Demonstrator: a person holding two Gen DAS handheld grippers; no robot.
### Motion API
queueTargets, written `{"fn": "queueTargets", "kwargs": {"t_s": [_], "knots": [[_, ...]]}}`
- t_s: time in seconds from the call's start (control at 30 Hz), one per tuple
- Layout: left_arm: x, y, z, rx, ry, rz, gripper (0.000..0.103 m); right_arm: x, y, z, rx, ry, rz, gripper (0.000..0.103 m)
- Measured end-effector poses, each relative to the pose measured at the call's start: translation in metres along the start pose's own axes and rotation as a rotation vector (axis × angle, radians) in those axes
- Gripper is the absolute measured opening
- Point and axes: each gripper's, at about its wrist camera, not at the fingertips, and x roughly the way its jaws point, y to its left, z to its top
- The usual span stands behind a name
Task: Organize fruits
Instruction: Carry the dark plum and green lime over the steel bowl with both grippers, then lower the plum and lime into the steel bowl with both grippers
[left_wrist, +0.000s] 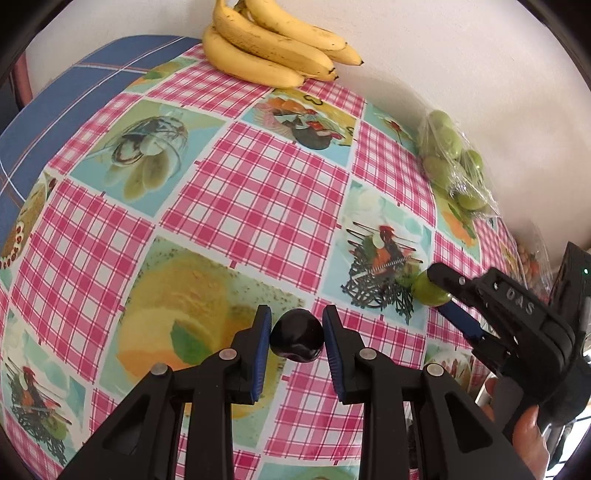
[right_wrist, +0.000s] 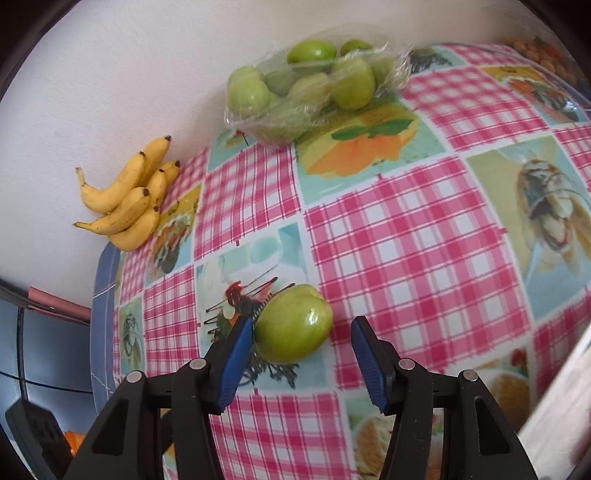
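A dark purple plum (left_wrist: 297, 340) sits between the blue pads of my left gripper (left_wrist: 297, 341); both pads touch its sides and it rests on or just above the tablecloth. My right gripper (right_wrist: 301, 345) is open around a loose green fruit (right_wrist: 293, 324) on the table; the left pad touches it and the right pad stands apart. The same green fruit (left_wrist: 428, 290) and the right gripper (left_wrist: 441, 291) show at the right of the left wrist view.
A bunch of yellow bananas (left_wrist: 273, 46) (right_wrist: 129, 199) lies at the wall. A clear plastic bag of green fruits (left_wrist: 450, 158) (right_wrist: 306, 86) lies at the wall too. A bag of small orange things (left_wrist: 532, 262) is at the far right. The pink checked tablecloth (left_wrist: 251, 195) covers the table.
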Motion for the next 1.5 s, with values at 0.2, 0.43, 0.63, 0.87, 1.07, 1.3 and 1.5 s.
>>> {"fn": "queueTargets", "kwargs": {"t_s": [0.2, 0.43, 0.63, 0.87, 1.07, 1.3, 1.5], "knots": [[0.003, 0.006, 0.001, -0.020, 0.015, -0.020, 0.030, 0.010, 0.015, 0.005, -0.021, 0.002, -0.018, 0.046], [0.003, 0.005, 0.001, -0.021, 0.028, -0.035, 0.030, 0.002, 0.013, 0.000, -0.030, -0.008, -0.013, 0.045], [-0.011, -0.004, -0.003, 0.001, 0.015, -0.063, 0.030, -0.043, 0.008, -0.019, -0.068, -0.065, -0.001, 0.045], [-0.026, -0.026, -0.016, 0.066, 0.018, -0.105, 0.030, -0.098, -0.003, -0.052, -0.096, -0.101, -0.022, 0.045], [-0.034, -0.051, -0.038, 0.148, 0.034, -0.115, 0.030, -0.122, -0.016, -0.076, -0.101, -0.092, -0.027, 0.045], [-0.039, -0.071, -0.053, 0.201, 0.036, -0.100, 0.030, -0.143, -0.035, -0.092, -0.096, -0.090, -0.025, 0.045], [-0.042, -0.088, -0.060, 0.244, 0.016, -0.077, 0.030, -0.147, -0.054, -0.089, -0.106, -0.082, -0.060, 0.045]]}}
